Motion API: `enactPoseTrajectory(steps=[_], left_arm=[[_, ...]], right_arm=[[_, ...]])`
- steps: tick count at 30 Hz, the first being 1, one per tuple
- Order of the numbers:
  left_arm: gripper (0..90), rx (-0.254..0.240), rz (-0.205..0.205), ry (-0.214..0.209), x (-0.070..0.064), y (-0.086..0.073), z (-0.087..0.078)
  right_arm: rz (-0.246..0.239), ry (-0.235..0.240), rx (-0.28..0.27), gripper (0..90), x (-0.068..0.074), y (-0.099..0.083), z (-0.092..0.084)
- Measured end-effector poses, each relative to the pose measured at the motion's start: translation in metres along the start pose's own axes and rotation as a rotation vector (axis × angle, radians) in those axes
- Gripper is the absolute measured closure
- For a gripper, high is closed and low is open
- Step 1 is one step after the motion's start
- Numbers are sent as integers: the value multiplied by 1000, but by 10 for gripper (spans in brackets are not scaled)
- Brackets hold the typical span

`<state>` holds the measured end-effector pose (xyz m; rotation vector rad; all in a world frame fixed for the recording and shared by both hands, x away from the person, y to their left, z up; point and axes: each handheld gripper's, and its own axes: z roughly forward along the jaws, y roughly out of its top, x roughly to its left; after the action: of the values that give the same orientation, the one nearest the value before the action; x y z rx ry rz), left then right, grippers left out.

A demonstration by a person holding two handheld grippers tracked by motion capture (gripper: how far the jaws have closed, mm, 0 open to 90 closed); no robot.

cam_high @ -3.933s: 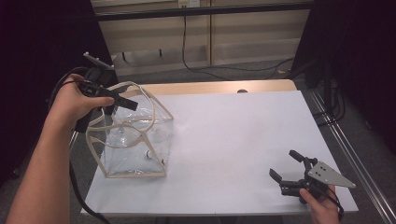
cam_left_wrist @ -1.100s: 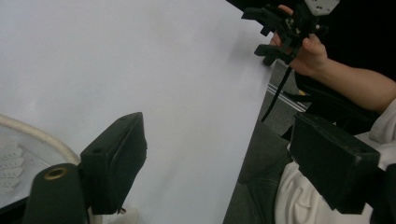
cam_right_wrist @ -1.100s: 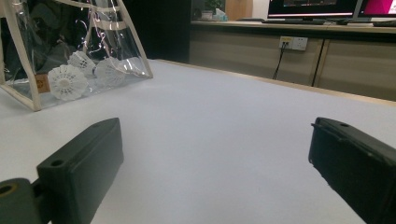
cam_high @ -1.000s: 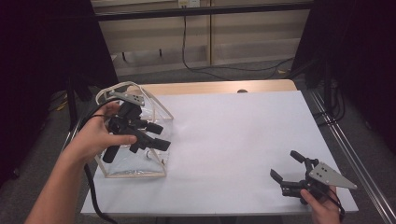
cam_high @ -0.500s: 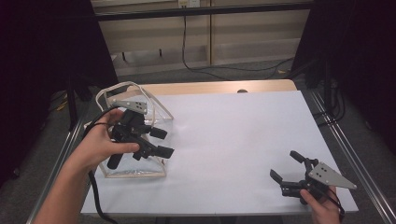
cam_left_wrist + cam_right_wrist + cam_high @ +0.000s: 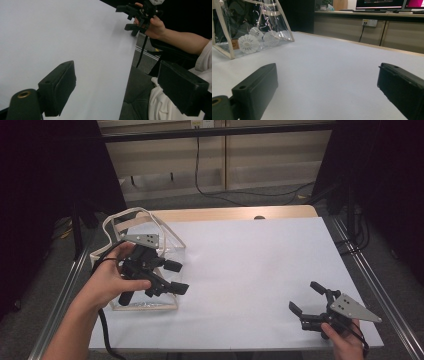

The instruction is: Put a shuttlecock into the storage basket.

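Note:
A clear plastic bag (image 6: 172, 241) with white trim and looped handles stands at the left of the white table (image 6: 250, 265). In the right gripper view the bag (image 6: 275, 21) holds white shuttlecocks (image 6: 249, 43) at its bottom. My left gripper (image 6: 176, 276) hovers over the bag's near right corner and points right, open, with nothing between its jaws (image 6: 120, 87). My right gripper (image 6: 306, 298) rests low near the table's front right corner, open and empty (image 6: 327, 92), facing the bag. The left gripper view shows the other hand with its gripper (image 6: 136, 17) far off.
Metal rails (image 6: 372, 285) run along both sides of the table. A black cable (image 6: 102, 330) trails from the left gripper past the front edge. A wooden strip (image 6: 235, 213) shows at the table's far edge, with a cabinet wall and cables behind.
The left hand has come from the bag's far left rim to over its near right corner, drifting slightly nearer. The bag now stands narrower. The right hand has not moved.

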<state>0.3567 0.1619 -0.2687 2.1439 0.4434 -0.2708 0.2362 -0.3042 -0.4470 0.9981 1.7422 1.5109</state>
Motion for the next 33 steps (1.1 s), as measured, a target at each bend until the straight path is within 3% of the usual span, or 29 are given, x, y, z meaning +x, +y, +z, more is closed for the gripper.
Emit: enactPoseTrajectory(steps=[5,15,33], left_arm=[[150,-8,10,-28,-3,0,6],[140,-23,22,-53,-6,-16,21],[113,-30,10,-34,3,-49,43]], right_arm=[[-1,0,0,28,0,0,0],[-2,0,-2,28,0,0,0],[-4,3,-3,28,0,0,-1]])
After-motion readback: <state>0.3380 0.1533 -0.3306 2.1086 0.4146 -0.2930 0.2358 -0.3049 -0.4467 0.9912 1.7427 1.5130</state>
